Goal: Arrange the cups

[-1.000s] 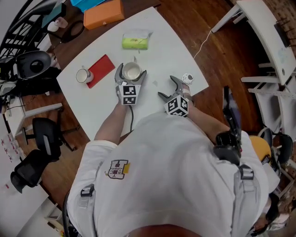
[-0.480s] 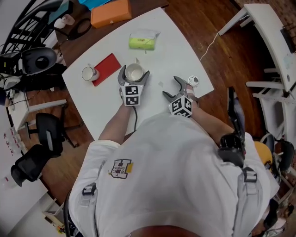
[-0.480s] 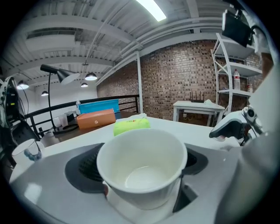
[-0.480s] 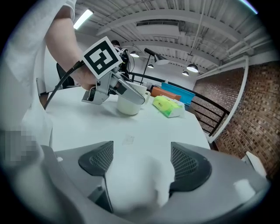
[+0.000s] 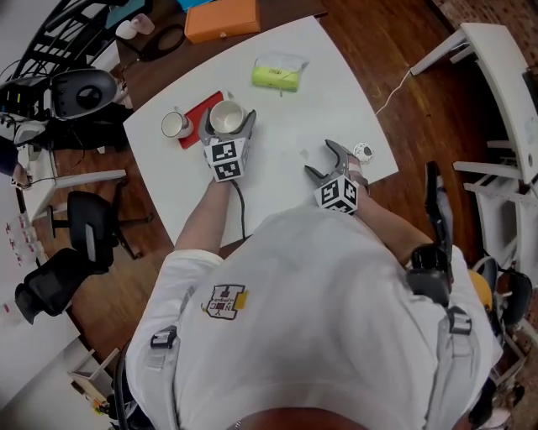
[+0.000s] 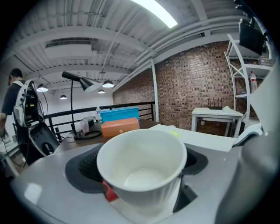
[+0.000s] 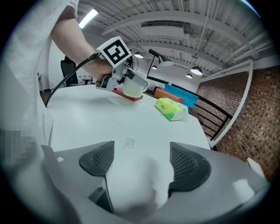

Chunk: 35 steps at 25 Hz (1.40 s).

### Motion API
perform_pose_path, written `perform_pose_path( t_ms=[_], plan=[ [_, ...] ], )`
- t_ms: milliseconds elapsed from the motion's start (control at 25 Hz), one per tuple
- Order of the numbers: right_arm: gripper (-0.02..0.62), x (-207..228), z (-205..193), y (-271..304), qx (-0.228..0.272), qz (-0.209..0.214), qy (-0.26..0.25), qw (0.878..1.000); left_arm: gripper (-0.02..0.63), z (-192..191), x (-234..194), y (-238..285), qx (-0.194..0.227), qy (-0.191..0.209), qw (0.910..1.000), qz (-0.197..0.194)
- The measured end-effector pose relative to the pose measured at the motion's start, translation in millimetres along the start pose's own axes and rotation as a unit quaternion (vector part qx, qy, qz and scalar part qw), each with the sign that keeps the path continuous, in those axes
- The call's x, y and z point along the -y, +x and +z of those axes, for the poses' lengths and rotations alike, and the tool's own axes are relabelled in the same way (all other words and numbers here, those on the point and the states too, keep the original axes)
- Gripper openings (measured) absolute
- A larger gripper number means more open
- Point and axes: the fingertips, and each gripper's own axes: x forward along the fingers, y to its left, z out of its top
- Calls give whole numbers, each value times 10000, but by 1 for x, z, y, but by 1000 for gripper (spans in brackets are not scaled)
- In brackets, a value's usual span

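Note:
My left gripper (image 5: pixel 227 117) is shut on a white paper cup (image 5: pixel 224 121) that stands upright between its pads, mouth up (image 6: pixel 142 164). It hovers over a red mat (image 5: pixel 192 136) at the table's far left. A white mug (image 5: pixel 176 124) stands just left of the mat. My right gripper (image 5: pixel 319 159) rests near the table's right corner with its jaws wide; they have just been closing. A blurred white shape (image 7: pixel 133 186) sits deep between its jaws. Whether the pads press on it is unclear.
A small round white thing with dark marks (image 5: pixel 363 152) lies just right of the right gripper, by the white table's corner (image 5: pixel 388 172). A green packet (image 5: pixel 280 76) lies at the far side and an orange box (image 5: pixel 223 18) on a dark desk beyond. Chairs stand left.
The left gripper has carried the cup away from the table's middle, up and left to the red mat beside the mug. The right gripper has stayed in place.

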Motion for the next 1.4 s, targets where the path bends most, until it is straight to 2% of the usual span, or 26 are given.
perform_pose_path(
  t_ms=[280, 440, 760, 1080, 1400],
  plan=[
    [390, 7, 0, 0, -44, -97, 39, 9999, 495, 8, -67, 16, -21, 10, 9977, 685],
    [385, 9, 0, 2, -74, -133, 34, 9999, 495, 0, -86, 25, -88, 24, 9961, 874],
    [377, 14, -3, 3, -152, -148, 26, 9998, 495, -10, -86, 43, -95, 3, 9958, 914],
    [371, 15, -6, 2, -209, -170, 72, 9996, 495, -27, -92, 50, -172, -118, 9926, 1198],
    [368, 16, -4, 1, -170, -162, 63, 9997, 497, -30, -92, 47, 133, -271, 9919, 1233]
  ],
)
